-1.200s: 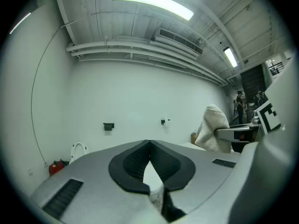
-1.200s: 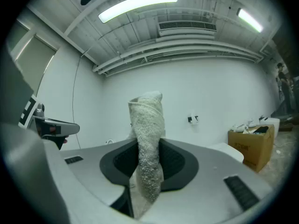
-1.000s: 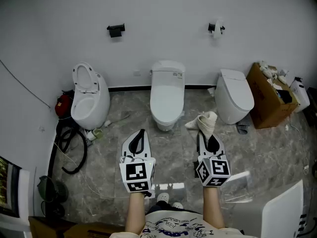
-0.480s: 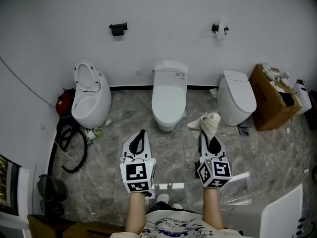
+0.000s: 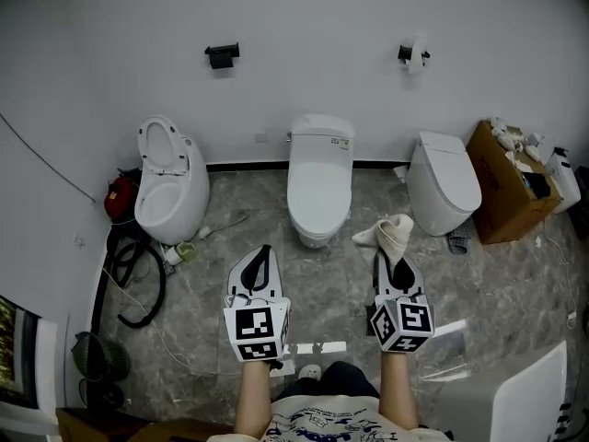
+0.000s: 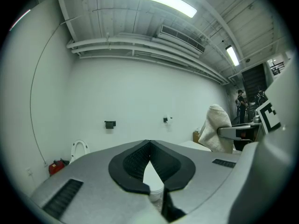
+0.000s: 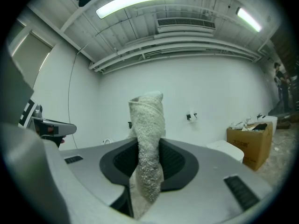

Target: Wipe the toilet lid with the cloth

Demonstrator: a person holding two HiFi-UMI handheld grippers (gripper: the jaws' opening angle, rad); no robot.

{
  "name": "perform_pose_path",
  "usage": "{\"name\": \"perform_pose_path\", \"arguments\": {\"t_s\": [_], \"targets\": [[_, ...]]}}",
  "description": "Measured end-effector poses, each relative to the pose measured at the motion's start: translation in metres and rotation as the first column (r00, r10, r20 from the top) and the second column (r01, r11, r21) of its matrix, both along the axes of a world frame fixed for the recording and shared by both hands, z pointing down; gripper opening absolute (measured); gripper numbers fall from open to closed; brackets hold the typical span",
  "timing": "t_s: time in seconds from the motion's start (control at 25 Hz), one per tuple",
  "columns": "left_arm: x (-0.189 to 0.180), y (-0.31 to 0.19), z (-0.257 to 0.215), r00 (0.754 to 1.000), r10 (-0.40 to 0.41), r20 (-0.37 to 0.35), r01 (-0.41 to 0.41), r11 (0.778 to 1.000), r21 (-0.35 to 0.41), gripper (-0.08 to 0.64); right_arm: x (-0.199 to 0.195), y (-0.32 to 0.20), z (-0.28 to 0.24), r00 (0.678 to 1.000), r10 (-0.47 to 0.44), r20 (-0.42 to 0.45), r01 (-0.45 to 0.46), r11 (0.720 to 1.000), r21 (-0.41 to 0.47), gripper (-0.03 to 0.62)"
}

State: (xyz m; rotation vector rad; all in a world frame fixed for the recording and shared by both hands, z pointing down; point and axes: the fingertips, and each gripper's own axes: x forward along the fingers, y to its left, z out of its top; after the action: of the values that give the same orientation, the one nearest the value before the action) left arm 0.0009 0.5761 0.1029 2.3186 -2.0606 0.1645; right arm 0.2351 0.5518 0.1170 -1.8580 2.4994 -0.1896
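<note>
The right hand-held gripper (image 5: 386, 258) is pinching the cloth (image 5: 391, 232). The cloth stands up out of its jaws as a twisted, upright roll, seen plainly in the right gripper view (image 7: 147, 125). The left hand-held gripper (image 5: 261, 252) is pressed together on nothing.

The closed toilet lid (image 5: 319, 184) of the middle toilet looks to be the target. It lies ahead of both hand-held grippers and between their lines, forward and to the left of the cloth, with bare floor (image 5: 202, 293) between them. The lid's long axis runs away from the person toward the wall (image 5: 313, 26). Both hands are about equally near, but only the right carries the cloth — so the reach is probably forward and inward.
</note>
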Motion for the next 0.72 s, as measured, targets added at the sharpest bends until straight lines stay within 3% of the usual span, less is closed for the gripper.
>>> {"name": "perform_pose_path", "arguments": {"t_s": [0.4,0.72], "targets": [[-0.019,-0.020,0.017,1.000,0.002,-0.011,-0.002,0.999,-0.032,0.003,-0.015,-0.020,0.013,1.000,0.003,-0.020,-0.003,1.000,-0.027,0.101],[-0.028,-0.075,0.027,1.000,-0.017,-0.007,0.017,0.999,-0.049,0.003,-0.018,-0.083,0.018,1.000,-0.004,-0.019,0.003,0.999,-0.033,0.101]]}}
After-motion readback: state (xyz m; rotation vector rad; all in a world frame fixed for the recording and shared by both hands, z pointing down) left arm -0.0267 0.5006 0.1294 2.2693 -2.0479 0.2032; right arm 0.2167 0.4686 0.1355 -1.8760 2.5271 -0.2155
